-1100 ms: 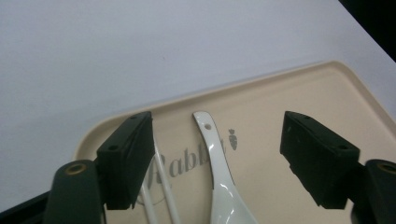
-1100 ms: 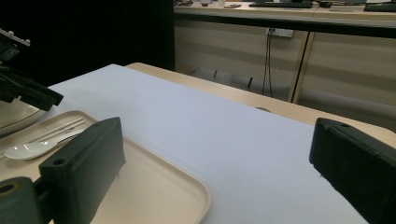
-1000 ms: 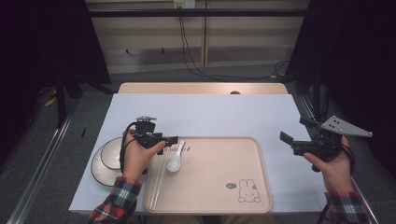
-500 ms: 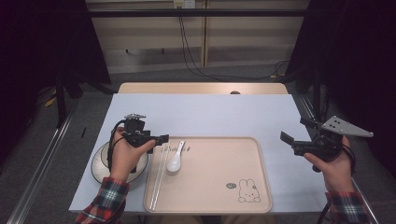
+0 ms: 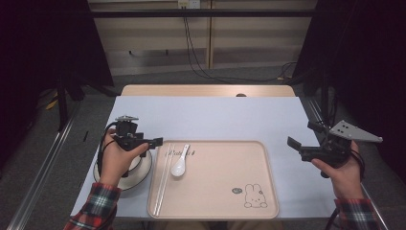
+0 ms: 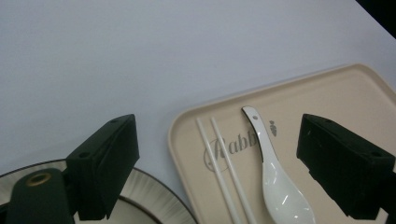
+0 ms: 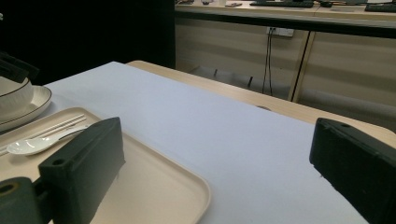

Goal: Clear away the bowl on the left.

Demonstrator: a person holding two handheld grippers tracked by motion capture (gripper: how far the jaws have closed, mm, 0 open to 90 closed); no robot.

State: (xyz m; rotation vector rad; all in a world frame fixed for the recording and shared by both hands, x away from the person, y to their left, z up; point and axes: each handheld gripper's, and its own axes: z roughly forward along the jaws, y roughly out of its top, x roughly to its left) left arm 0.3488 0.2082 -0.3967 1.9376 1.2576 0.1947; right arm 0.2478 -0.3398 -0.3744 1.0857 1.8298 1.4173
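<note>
Dim walls and dangling cables ring a worktop (image 5: 210, 117) covered in a pale lilac sheet, with a strip of bare wood showing along its far edge. Toward the person's side lies a beige tray (image 5: 225, 191) with a small rabbit drawn in its near right corner. At the tray's left end a white spoon (image 5: 179, 163) rests with its bowl toward the person, and just beside it, to its left, a pair of white chopsticks (image 5: 162, 184) lies lengthwise; spoon and chopsticks are close but I cannot tell if they touch. Off the tray's left edge sits a white plate (image 5: 136, 175) with a dark rim, and something white and rounded stands on it, mostly covered by the person's hand.

The left tool (image 5: 158, 142) hangs over the plate's far right edge, pointing toward the tray, held by a hand in a plaid sleeve. Its jaws have just been opening and stand spread with nothing between them; in the left gripper view the spoon (image 6: 275, 177) and chopsticks (image 6: 224, 172) lie below, in the gap between the jaws, untouched.

The right tool (image 5: 300, 139) is held above the sheet to the right of the tray, well apart from the spoon, its jaws wide and empty, a grey three-cornered plate on top
</note>
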